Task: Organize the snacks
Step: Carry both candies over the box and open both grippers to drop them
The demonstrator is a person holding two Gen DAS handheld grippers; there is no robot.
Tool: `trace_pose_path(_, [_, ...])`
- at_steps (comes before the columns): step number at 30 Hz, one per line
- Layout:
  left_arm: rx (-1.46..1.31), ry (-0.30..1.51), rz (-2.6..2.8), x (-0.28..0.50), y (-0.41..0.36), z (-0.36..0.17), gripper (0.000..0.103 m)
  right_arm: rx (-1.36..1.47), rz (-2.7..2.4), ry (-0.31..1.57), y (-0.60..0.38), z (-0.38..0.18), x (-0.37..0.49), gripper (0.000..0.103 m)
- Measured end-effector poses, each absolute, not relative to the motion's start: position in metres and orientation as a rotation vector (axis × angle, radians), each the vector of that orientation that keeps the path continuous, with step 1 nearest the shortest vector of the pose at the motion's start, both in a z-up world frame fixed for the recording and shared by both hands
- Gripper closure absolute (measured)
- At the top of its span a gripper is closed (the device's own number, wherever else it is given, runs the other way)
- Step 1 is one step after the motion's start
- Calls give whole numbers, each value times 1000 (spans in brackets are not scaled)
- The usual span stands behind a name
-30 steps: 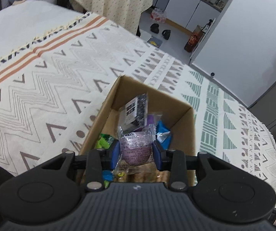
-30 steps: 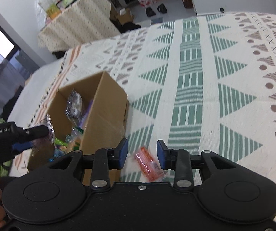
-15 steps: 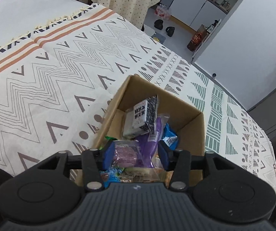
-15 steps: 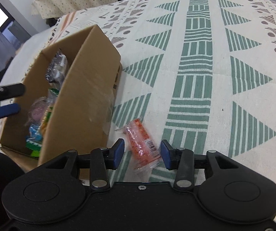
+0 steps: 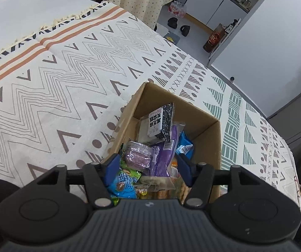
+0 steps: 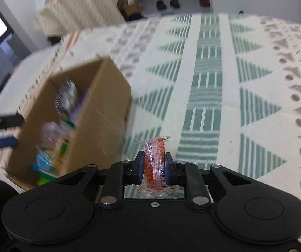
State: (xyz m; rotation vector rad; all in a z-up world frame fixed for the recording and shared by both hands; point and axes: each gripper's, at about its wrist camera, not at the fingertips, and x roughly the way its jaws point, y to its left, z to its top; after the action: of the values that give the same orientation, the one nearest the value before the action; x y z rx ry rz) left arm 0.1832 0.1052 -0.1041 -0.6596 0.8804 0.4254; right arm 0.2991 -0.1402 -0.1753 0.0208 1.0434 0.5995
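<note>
Snacks fill one brown cardboard box that sits open-topped on a patterned cloth with zigzags, triangles and green stripes. I cannot tell whether the cloth covers a bed or a table.

Through my left wrist camera I look down into the box. My left gripper hangs over its near end with the blue-padded fingers spread wide, holding nothing and touching nothing that I can see. Below and between them lie the packets: one purple foil-wrapped snack just ahead of the left finger, one flat purple pouch beside it, one black-and-white packet with printed characters leaning against the far wall, one small blue packet by the right wall, and one blue-and-green bag nearest me. More wrappers lie beneath; I cannot count those.

Through my right wrist camera, which is blurred towards the left, the same box stands off to the left of my right gripper. Its two fingers are drawn narrow, pinching one red-orange snack in clear wrap between the pads. The wrapper stands on edge, its crimped ends sticking out above and below the pads. This snack is outside the box, over the green-striped part of the cloth. At the left edge, the other gripper's blue finger tips show by the box.
</note>
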Motion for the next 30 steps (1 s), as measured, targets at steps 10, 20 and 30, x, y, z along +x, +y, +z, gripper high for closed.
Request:
trace_pose_path(10, [-574,890,366,179,104,-79,26,53,604,964,-140,-124,291,84])
trace_pose_path(20, [-528,924,353,176,117,-70,20,22,601,926,-117,-92,284,84])
trace_pose_path(30, [-501,931,334,171,134,-58,16,28,635,884,-72,-66,286,81])
